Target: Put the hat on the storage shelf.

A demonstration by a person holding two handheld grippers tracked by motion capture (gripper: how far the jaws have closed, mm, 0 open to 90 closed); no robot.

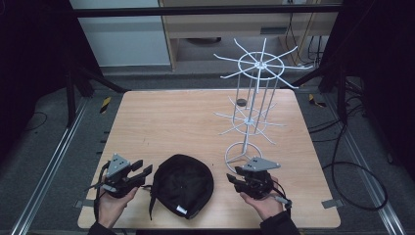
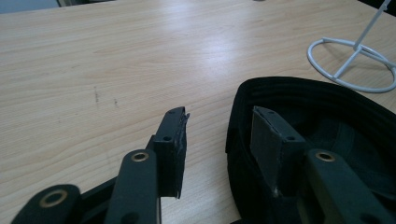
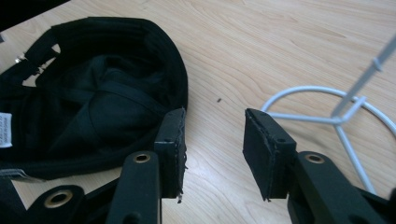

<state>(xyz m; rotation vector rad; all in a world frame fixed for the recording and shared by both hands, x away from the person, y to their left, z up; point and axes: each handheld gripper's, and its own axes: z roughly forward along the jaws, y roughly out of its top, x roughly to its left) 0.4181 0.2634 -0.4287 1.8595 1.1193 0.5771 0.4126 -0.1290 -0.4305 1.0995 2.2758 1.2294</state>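
Observation:
A black cap [image 1: 182, 185] lies upside down near the front edge of the wooden table [image 1: 186, 117], its inside facing up. My left gripper [image 1: 143, 171] rests open just left of it; in the left gripper view the cap's rim [image 2: 243, 116] runs between the jaws, with the right jaw over the cap's hollow. My right gripper [image 1: 234, 179] is open just right of the cap [image 3: 93, 88], bare wood between its jaws [image 3: 212, 135]. A white wire display stand [image 1: 254, 98] with two tiers of radiating hooks rises at the back right, its ring base [image 3: 322, 107] close to the right gripper.
A small dark round object [image 1: 241, 102] lies on the table behind the stand. A white label [image 3: 4, 130] is sewn inside the cap. Metal rails [image 1: 54, 156] and cables [image 1: 352, 166] run along the floor on both sides of the table.

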